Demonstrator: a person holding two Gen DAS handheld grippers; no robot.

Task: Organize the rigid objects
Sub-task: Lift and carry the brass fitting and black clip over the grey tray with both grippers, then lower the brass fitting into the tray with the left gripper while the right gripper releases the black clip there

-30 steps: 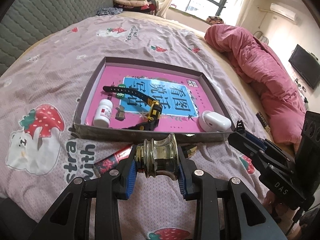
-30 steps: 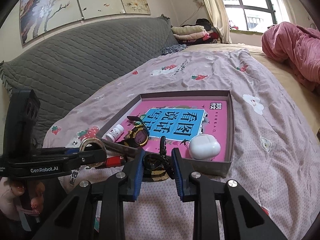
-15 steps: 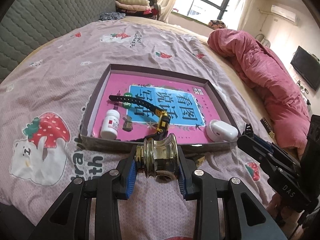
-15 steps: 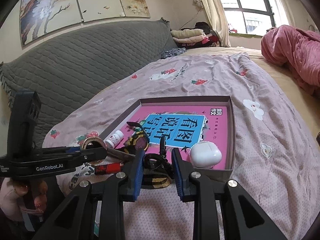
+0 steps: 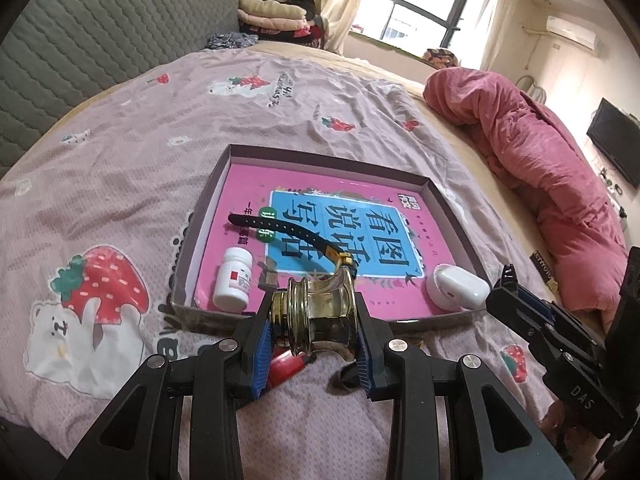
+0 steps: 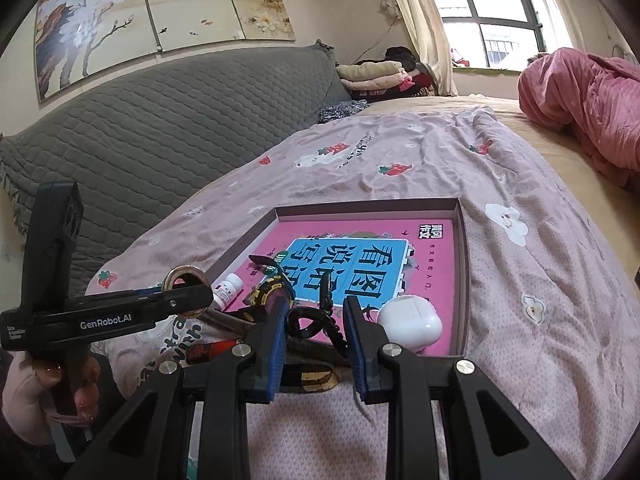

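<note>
From my left wrist, my left gripper [image 5: 314, 322] is clamped, partly closed, on a brass spool-shaped piece [image 5: 314, 316], its blue pads pressing both ends. The spool hides the watch's [image 5: 296, 236] face; only the black strap shows, lying across the pink book [image 5: 340, 232] in the shallow box [image 5: 200, 240]. A red thing [image 5: 286, 366] under the spool is mostly covered, so I can't name it. A white pill bottle [image 5: 234, 278] lies in the box's near left corner, a white earbud case [image 5: 456, 286] at its near right. My right gripper [image 5: 536, 320] juts in from the right edge, cut off.

From my right wrist, my right gripper [image 6: 316, 336] is nearly closed on a black ring clip with a chain [image 6: 310, 320], held above the box's near wall. A gold-and-black item [image 6: 316, 378] behind my fingers is mostly blocked. The left gripper crosses on the left, carrying the spool above the bedsheet [image 6: 540, 280], the hand [image 6: 36, 392] holding it partly cropped.
</note>
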